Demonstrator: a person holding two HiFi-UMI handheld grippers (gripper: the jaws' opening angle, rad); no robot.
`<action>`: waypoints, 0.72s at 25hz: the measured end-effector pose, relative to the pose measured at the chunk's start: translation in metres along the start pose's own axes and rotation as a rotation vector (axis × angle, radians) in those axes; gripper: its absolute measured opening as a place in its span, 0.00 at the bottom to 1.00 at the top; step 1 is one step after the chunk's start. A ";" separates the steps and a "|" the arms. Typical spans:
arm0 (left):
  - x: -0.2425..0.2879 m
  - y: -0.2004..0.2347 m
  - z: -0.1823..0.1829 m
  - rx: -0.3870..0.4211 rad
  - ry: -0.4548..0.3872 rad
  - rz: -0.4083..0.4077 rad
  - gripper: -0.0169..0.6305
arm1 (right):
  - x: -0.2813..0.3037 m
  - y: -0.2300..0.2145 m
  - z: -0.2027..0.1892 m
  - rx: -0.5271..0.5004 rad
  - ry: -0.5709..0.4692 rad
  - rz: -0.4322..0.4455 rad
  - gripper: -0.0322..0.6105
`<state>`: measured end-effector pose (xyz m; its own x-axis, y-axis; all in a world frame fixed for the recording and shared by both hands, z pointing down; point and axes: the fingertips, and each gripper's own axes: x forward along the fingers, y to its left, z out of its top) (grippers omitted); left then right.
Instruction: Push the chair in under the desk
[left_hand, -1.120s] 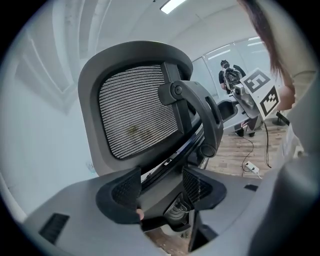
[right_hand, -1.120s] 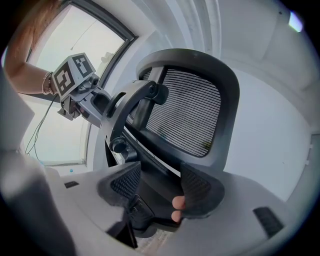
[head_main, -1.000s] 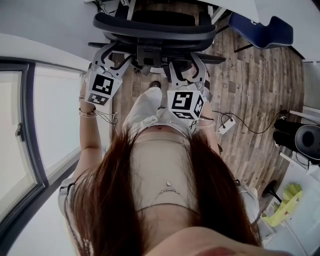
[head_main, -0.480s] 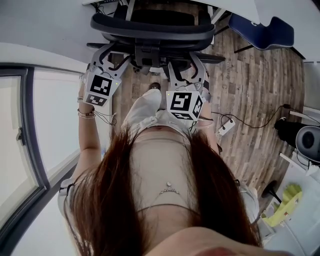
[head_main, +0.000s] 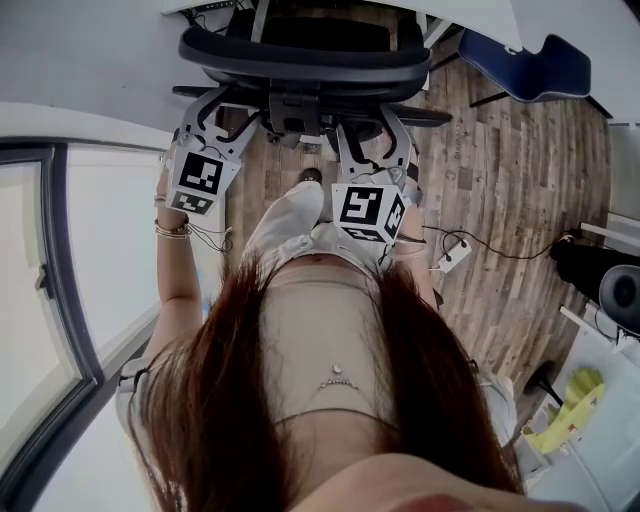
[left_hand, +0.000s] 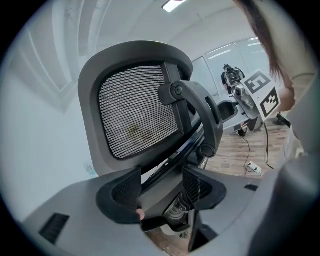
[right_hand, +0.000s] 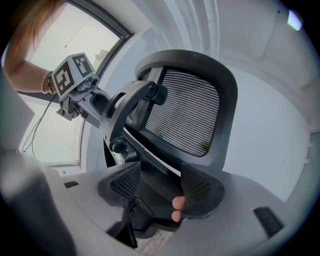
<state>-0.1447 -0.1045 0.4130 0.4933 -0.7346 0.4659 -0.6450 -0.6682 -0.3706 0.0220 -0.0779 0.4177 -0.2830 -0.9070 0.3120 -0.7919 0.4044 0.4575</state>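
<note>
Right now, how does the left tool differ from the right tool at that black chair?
The left tool is at the chair's left side, by the window; the right tool is at its right side, over the wooden floor. The left tool is held farther forward, the right tool closer to the person's body. Their marker cubes carry different patterns. Both have jaws apart, with the chair's back frame showing between them.

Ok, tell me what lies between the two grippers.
In the head view, the chair's back bracket stands between the left gripper and the right gripper, with wooden floor showing below it.
</note>
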 end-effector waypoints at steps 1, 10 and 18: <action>0.002 0.001 0.001 0.001 0.000 -0.001 0.41 | 0.002 -0.001 0.000 0.001 0.000 -0.002 0.44; 0.014 0.015 0.001 0.004 -0.008 -0.008 0.41 | 0.018 -0.007 0.003 0.002 0.001 -0.013 0.44; 0.025 0.025 0.004 0.004 -0.010 -0.011 0.41 | 0.030 -0.013 0.006 0.003 0.002 -0.014 0.44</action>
<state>-0.1462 -0.1397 0.4118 0.5059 -0.7286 0.4618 -0.6371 -0.6765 -0.3693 0.0207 -0.1114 0.4166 -0.2708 -0.9122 0.3075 -0.7973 0.3915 0.4594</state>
